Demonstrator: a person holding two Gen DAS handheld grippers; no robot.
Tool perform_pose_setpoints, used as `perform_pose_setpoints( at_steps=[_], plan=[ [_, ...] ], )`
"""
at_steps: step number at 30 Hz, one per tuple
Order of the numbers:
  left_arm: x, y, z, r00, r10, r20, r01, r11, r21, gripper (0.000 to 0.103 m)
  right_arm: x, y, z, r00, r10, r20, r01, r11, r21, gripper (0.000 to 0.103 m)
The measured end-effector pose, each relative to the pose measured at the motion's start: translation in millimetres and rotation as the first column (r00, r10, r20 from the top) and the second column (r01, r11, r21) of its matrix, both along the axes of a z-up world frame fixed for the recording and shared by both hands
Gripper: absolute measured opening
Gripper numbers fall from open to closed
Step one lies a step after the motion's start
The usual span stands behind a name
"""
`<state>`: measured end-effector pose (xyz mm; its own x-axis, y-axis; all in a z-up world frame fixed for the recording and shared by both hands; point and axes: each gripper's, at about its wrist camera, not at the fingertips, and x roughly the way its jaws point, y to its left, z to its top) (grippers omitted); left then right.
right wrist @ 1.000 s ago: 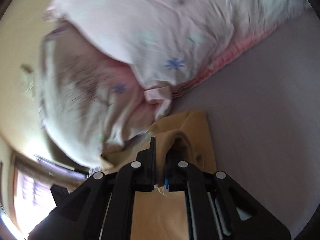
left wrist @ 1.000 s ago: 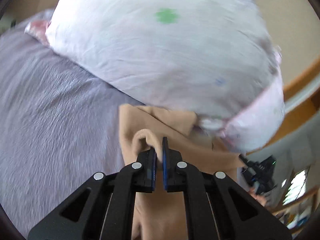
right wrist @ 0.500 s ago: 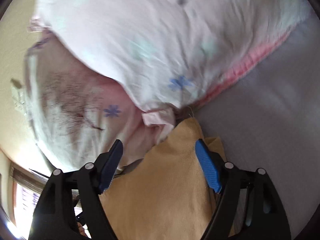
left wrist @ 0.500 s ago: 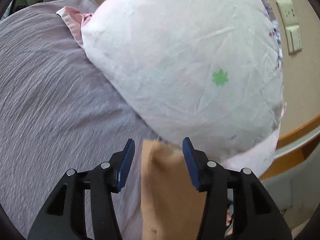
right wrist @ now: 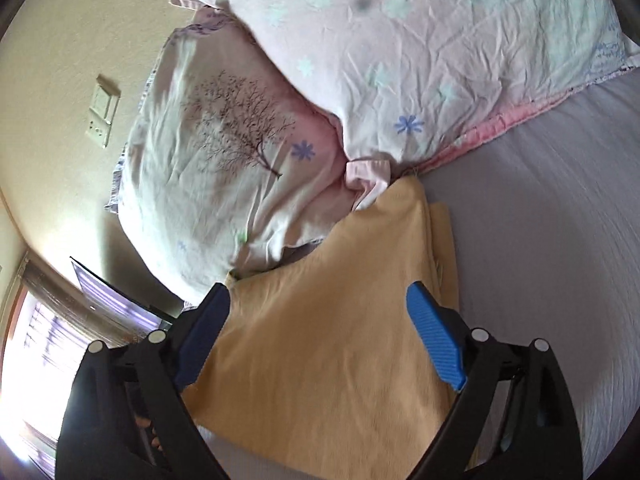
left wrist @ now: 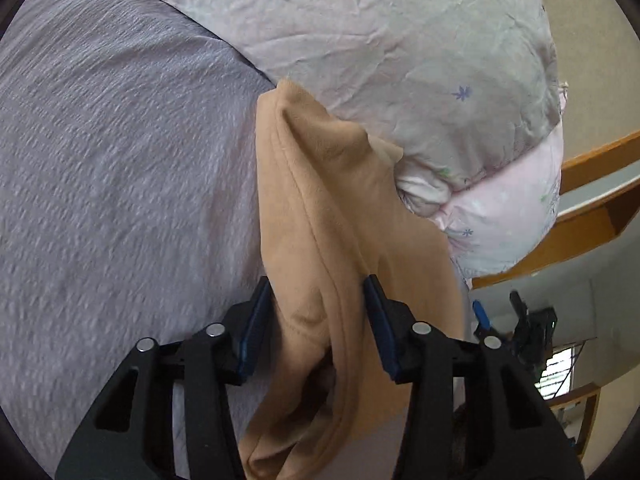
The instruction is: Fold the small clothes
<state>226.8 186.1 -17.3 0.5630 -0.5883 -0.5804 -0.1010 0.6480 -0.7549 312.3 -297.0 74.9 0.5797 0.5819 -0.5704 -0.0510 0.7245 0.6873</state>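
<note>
A tan garment lies folded on the grey-purple bed sheet, its far end against the pillows. My left gripper is open, its blue pads on either side of a raised fold of the cloth. In the right wrist view the same garment looks yellow-tan and lies flat. My right gripper is wide open just above it and holds nothing.
Two white floral pillows lie at the head of the bed, just past the garment. A wall with a switch plate stands behind them. A wooden bed frame runs at the right.
Both grippers were shut on the garment's edge a second ago. They have let go and opened, and the garment now lies on the bed. Both have drawn back a little.
</note>
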Motion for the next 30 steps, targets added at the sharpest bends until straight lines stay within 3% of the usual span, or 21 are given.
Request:
perform_pose_setpoints(
  at_steps=[2, 4, 8, 11, 15, 18, 21, 23, 26, 29, 30],
  plan=[
    [8, 2, 1, 1.0, 0.013, -0.006, -0.013, 1.0, -0.005, 0.041, -4, 0, 2, 1.0, 0.003, 0.0, -0.003, 1.0, 0.014, 0.09],
    [14, -1, -1, 0.999, 0.026, -0.022, -0.027, 0.999, -0.034, 0.027, -10, -4, 4, 1.0, 0.009, 0.002, -0.009, 1.0, 0.028, 0.09],
    [13, 8, -4, 0.998, 0.054, -0.04, -0.059, 0.99, -0.131, 0.021, -24, -16, 10, 1.0, 0.007, 0.02, -0.008, 0.999, 0.035, 0.091],
    [15, -3, 17, 0.998, 0.062, -0.018, -0.064, 0.991, -0.117, 0.021, -31, -24, 13, 0.999, -0.004, 0.032, 0.003, 0.999, 0.035, 0.092],
    [27, -63, 76, 0.997, -0.016, 0.078, 0.021, 0.998, -0.064, 0.021, -44, -39, 17, 0.998, -0.032, 0.057, 0.031, 0.999, 0.03, 0.092],
    [43, -133, 110, 0.983, -0.122, 0.141, 0.125, 0.992, -0.016, 0.021, -52, -50, 19, 0.996, -0.065, 0.068, 0.064, 0.998, 0.024, 0.092],
    [58, -217, 106, 0.959, -0.25, 0.129, 0.253, 0.967, -0.006, 0.021, -56, -61, 16, 0.993, -0.101, 0.057, 0.1, 0.995, 0.029, 0.092],
    [69, -263, 89, 0.947, -0.307, 0.09, 0.311, 0.95, -0.023, 0.022, -57, -66, 12, 0.992, -0.118, 0.041, 0.117, 0.993, 0.033, 0.092],
    [84, -314, 51, 0.913, -0.405, -0.045, 0.402, 0.914, -0.058, 0.03, -57, -71, 9, 0.992, -0.126, 0.007, 0.126, 0.992, 0.01, 0.092],
    [78, -298, 51, 0.907, -0.422, 0.018, 0.419, 0.895, -0.151, 0.041, -59, -74, 15, 0.995, -0.097, 0.003, 0.097, 0.994, -0.042, 0.092],
    [71, -280, 60, 0.908, -0.413, 0.077, 0.42, 0.888, -0.19, 0.056, -59, -74, 17, 0.996, -0.089, 0.005, 0.09, 0.994, -0.059, 0.092]
  ],
)
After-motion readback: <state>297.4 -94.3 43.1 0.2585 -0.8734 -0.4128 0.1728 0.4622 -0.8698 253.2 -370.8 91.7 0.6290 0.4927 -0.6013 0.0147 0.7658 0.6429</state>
